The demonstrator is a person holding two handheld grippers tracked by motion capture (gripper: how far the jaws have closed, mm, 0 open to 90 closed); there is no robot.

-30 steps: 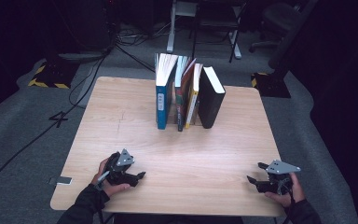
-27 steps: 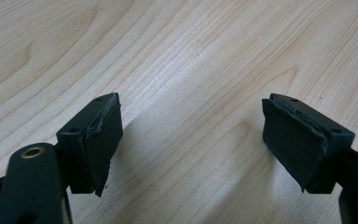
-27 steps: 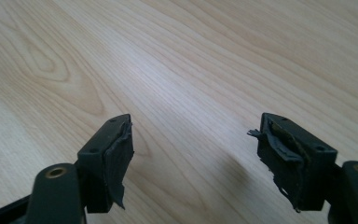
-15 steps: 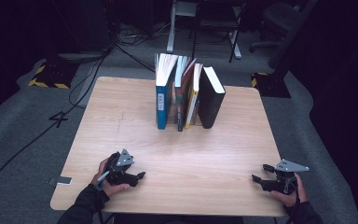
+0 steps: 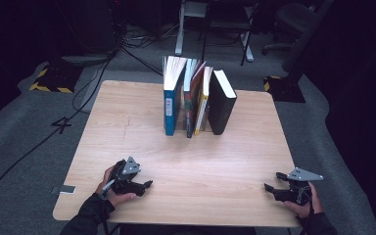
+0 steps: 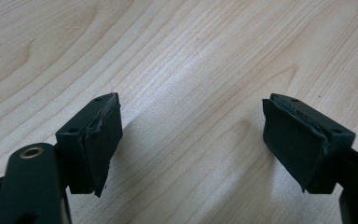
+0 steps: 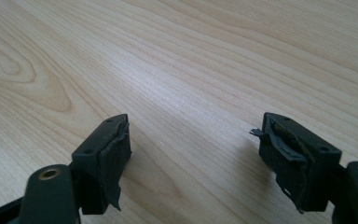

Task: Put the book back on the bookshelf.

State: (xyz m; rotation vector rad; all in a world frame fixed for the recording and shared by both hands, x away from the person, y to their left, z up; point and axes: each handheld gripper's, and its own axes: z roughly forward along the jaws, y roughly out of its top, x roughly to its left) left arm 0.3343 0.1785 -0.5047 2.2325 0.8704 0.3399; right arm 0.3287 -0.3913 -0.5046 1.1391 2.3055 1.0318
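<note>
Books (image 5: 196, 100) upright in a row at the far middle of the table (image 5: 127, 127), well apart from both grippers and roughly between them when seen from above. Left gripper (image 5: 144, 186) at the near left edge, held in the left hand (image 5: 108, 188), jaws spread wide with bare wood grain between the pads (image 6: 98, 140); nothing gripped. Right gripper (image 5: 270, 190) at the near right corner, held in the right hand (image 5: 301, 203), jaws likewise spread over bare tabletop, pads (image 7: 114, 158) frayed at the edges; nothing gripped. Farther out, four volumes side by side: blue book (image 5: 172, 98) at the left end, then a dark-spined volume (image 5: 190, 105), then a yellow-spined volume (image 5: 201, 105) leaning slightly, then black book (image 5: 221, 103) at the right end. Long axis of each volume vertical; spines facing the near edge, page edges turned up and away. Row itself running left to right across the table. Beyond the table, grey floor (image 5: 24, 142) with cables (image 5: 39, 144) and chair legs.
</note>
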